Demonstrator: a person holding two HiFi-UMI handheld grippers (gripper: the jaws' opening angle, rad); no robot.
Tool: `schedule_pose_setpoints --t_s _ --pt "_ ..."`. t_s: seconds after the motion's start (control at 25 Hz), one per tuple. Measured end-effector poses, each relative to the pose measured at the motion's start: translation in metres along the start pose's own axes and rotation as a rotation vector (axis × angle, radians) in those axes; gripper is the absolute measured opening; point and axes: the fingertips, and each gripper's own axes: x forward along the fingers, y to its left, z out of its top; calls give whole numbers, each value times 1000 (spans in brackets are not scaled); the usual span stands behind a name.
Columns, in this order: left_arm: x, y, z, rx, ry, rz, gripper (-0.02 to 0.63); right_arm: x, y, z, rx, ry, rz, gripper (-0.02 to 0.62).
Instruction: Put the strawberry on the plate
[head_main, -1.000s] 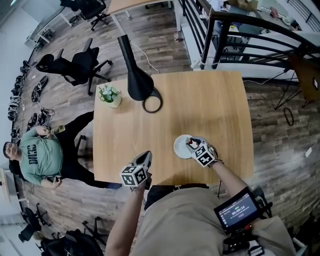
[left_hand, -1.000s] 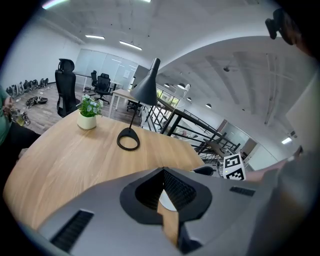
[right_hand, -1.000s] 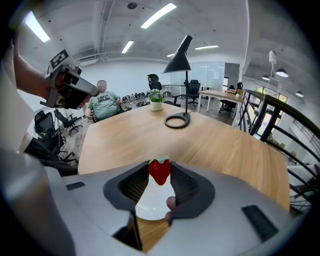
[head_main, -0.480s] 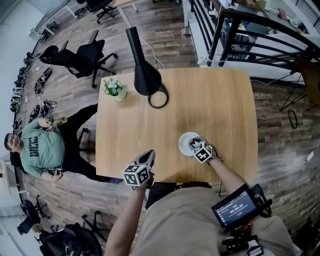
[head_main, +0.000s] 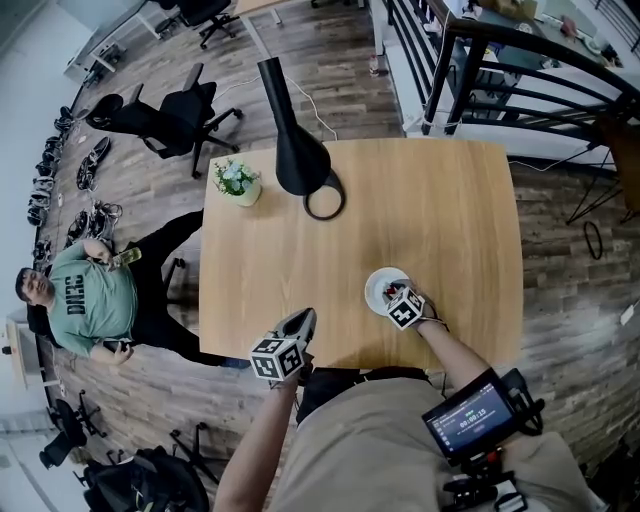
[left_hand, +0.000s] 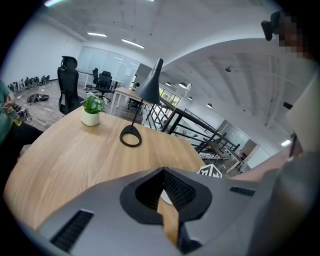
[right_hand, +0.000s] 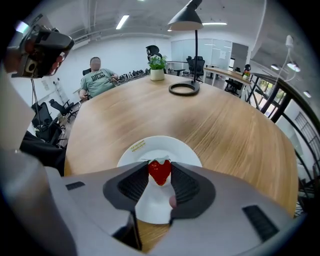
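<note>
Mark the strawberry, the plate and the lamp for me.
strawberry (right_hand: 159, 171), right gripper view, on its red body.
plate (right_hand: 176, 148), right gripper view, on the bare far rim.
lamp (right_hand: 186, 21), right gripper view, on its dark shade.

The small red strawberry (right_hand: 160, 171), glossy with a pale green leafy cap, sits pinched between the two jaws of the right gripper (right_hand: 160, 175), cap away from the gripper and pointed tip toward it. It is over the middle of the round white plate (right_hand: 150, 148); whether it touches the plate cannot be told. The plate, with a small yellow mark near its rim, lies flat on the light wooden table (right_hand: 225, 125), near the person's edge.
</note>
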Motion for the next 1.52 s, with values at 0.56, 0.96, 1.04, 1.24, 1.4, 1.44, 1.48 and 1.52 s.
schedule_pose_setpoints --t_s 0.56,0.96,1.04,1.24,1.4,1.44,1.48,1.52 --pt "2 -19 20 -32 -54 -54 3 -52 -17 28 66 -186 -22 181" --pt "-14 -27 54 -71 -189 -92 3 -192 -32 133 136 -625 -121 210" --pt "-25 -32 70 -73 -235 -97 3 -233 -26 155 120 -714 -139 210" --pt "-60 -45 104 -42 -345 -101 3 -320 -3 188 59 -855 -172 210" --pt "-87 -51 128 13 -426 -86 3 -378 13 206 -6 -947 -213 210" --pt "-94 -53 135 28 -446 -83 3 -392 15 210 -25 -972 -234 210" --pt "-101 -55 141 44 -464 -79 3 -404 17 213 -41 -995 -259 210" --pt "-106 -57 147 57 -480 -78 3 -416 19 216 -53 -1017 -286 210"
